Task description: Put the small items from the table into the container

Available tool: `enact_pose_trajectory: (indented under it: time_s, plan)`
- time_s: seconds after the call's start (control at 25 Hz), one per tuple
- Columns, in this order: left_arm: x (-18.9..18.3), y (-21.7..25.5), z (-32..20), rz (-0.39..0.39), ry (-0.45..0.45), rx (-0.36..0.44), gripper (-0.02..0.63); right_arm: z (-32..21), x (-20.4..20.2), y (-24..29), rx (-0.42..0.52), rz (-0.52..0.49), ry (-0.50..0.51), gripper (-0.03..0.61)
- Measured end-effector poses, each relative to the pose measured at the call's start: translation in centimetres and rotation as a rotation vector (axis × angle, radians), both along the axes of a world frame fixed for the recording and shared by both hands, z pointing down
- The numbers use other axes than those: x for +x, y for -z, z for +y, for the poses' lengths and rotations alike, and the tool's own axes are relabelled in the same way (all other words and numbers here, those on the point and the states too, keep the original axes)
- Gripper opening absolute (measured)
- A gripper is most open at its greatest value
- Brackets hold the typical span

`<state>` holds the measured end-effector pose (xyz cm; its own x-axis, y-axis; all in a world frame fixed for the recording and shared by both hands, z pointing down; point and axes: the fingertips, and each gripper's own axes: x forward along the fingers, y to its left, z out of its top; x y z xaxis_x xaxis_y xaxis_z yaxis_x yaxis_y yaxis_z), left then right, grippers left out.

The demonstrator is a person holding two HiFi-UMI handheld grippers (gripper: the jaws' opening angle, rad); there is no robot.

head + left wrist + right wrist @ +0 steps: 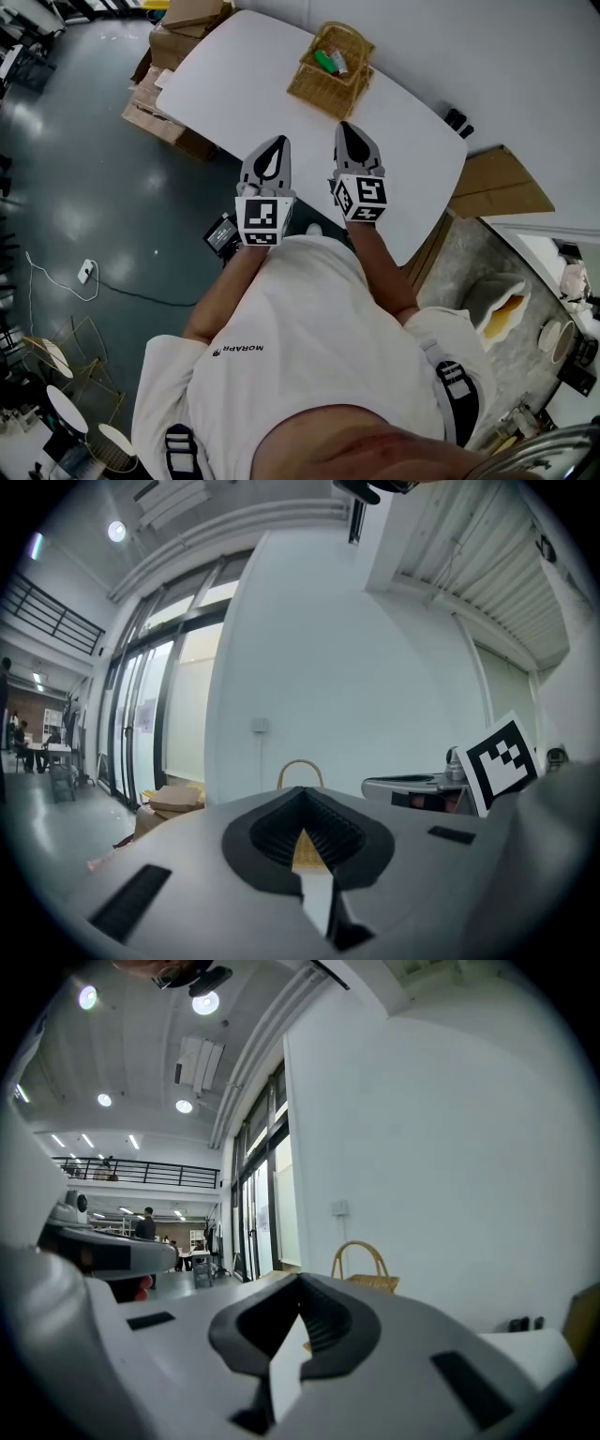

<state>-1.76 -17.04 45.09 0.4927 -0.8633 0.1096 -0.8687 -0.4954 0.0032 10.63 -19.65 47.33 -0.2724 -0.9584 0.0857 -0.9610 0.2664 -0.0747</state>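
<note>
One table (234,89) bears one basket (317,94) with two small items, a green item (323,61) and a clear item (339,64); there are two grippers, the left gripper (277,142) and the right gripper (347,127).

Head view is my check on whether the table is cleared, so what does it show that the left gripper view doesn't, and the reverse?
Only the head view: the inside of the wicker basket, holding a green item and a pale item, plus the whole white tabletop.
Only the left gripper view: a close look along the left gripper, its jaws together with nothing between them, a wall plate and tall windows.
Both: the basket, the left gripper, the right gripper and cardboard boxes.
</note>
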Motion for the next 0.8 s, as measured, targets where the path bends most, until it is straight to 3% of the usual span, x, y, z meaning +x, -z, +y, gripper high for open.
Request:
enact_pose_trajectory:
  time_s: [0.2, 0.8]
  plan:
    - [0.8, -0.3, -0.1, -0.006, -0.011, -0.009, 0.003, 1.0, 1.1, -2.1, -0.042, 0.0, -0.027, 0.013]
    - [1.4, -1.4, 0.3, -0.046, -0.021, -0.041, 0.003, 4.2, 4.8, -14.2, -0.298, 0.091, -0.104, 0.014]
